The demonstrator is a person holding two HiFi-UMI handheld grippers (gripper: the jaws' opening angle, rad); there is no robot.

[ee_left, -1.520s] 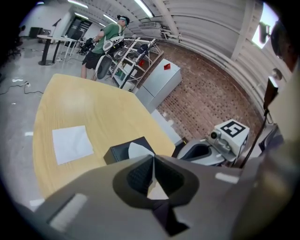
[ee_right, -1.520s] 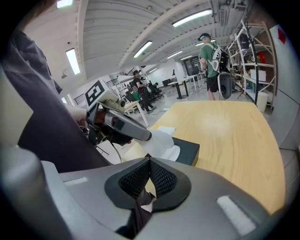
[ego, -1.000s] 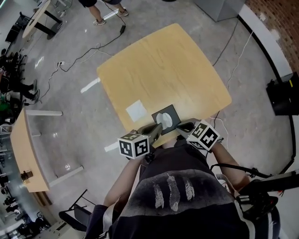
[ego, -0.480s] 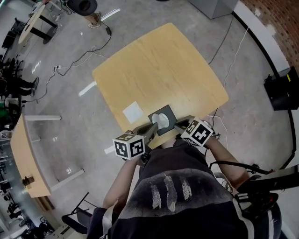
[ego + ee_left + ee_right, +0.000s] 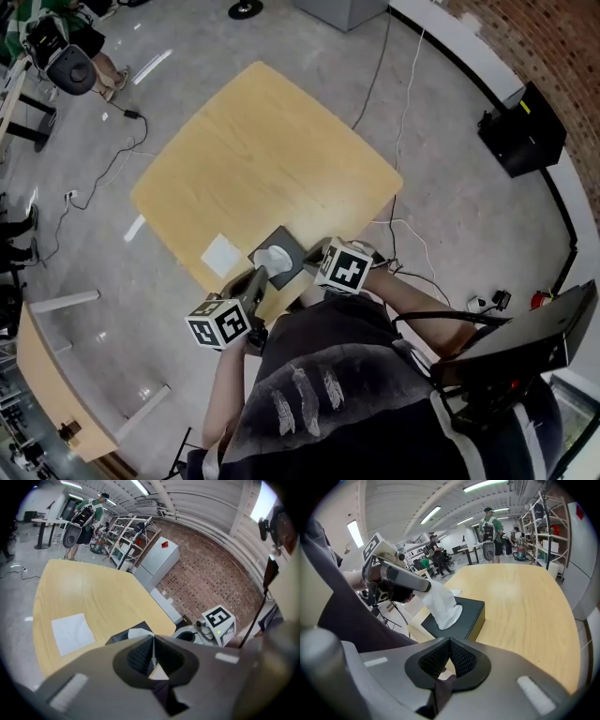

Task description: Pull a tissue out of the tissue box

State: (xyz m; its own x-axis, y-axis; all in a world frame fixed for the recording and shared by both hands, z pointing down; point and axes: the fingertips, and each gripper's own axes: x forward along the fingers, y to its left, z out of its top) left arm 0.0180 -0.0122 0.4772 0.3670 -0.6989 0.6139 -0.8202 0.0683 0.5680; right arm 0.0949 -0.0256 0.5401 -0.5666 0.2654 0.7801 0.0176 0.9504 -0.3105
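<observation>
One tissue point(image 5: 440, 603) sticks out of the black tissue box point(image 5: 472, 612).

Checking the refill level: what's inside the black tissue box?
A white tissue rises from the oval opening of the tissue box, pinched by the left hand-held gripper. Any stack below is hidden by the box top.

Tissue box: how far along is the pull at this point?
Done: the left gripper is shut on a tissue, and one sheet lies flat on the table. In hand: that tissue is drawn up, its lower end inside the tissue box. Left: pulling it clear. The right gripper is shut, holding nothing.
</observation>
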